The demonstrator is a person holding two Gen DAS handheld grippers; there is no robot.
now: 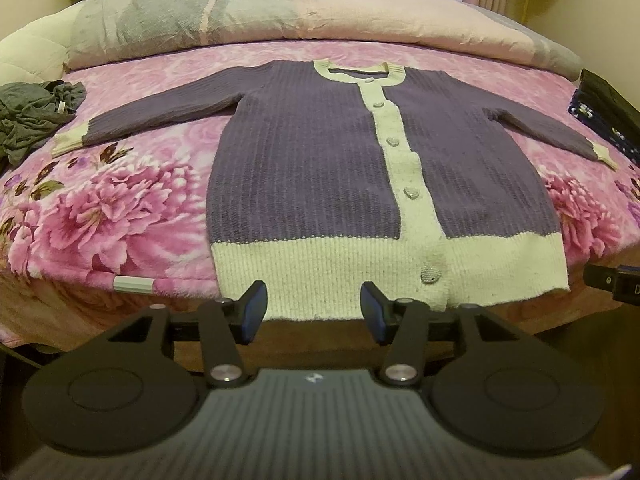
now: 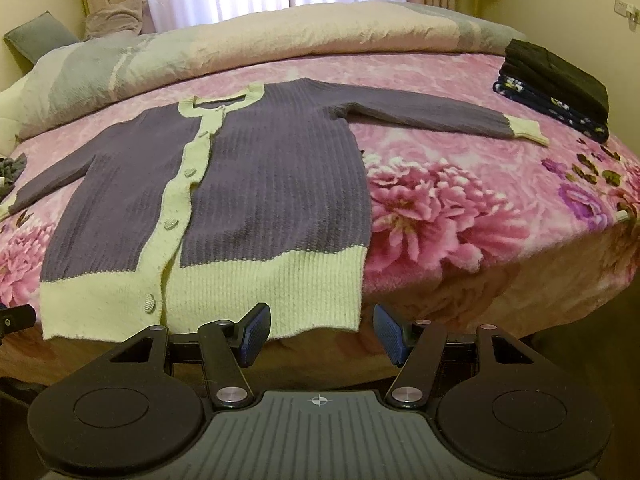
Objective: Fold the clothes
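1. Garment position: the purple cardigan (image 1: 320, 160) lies flat and front-up on the bed (image 1: 120, 208), buttoned, with both sleeves spread outward. Its cream hem (image 1: 320, 272) lies along the near edge of the bed.
2. Left gripper (image 1: 314, 306): jaws spread wide, holding nothing. It hovers just short of the hem, near the middle of the hem band and left of the lowest button (image 1: 429, 276).
3. Right gripper (image 2: 322, 330): jaws spread wide, holding nothing. It hovers at the hem's right corner (image 2: 352, 320), not touching the knit as far as the view shows.
4. Progress on this garment: no fold is visible. The body, the left sleeve (image 1: 132, 120) and the right sleeve (image 2: 440, 116) are all fully extended, so every fold remains to be made.
5. Progress on the task overall: a stack of folded dark clothes (image 2: 560, 88) sits at the far right of the bed, which suggests earlier items are complete. A crumpled grey garment (image 1: 32, 116) lies at the left edge, apparently awaiting its turn.
6. Likely step in hand: approach to the hem or a side edge for the first fold.
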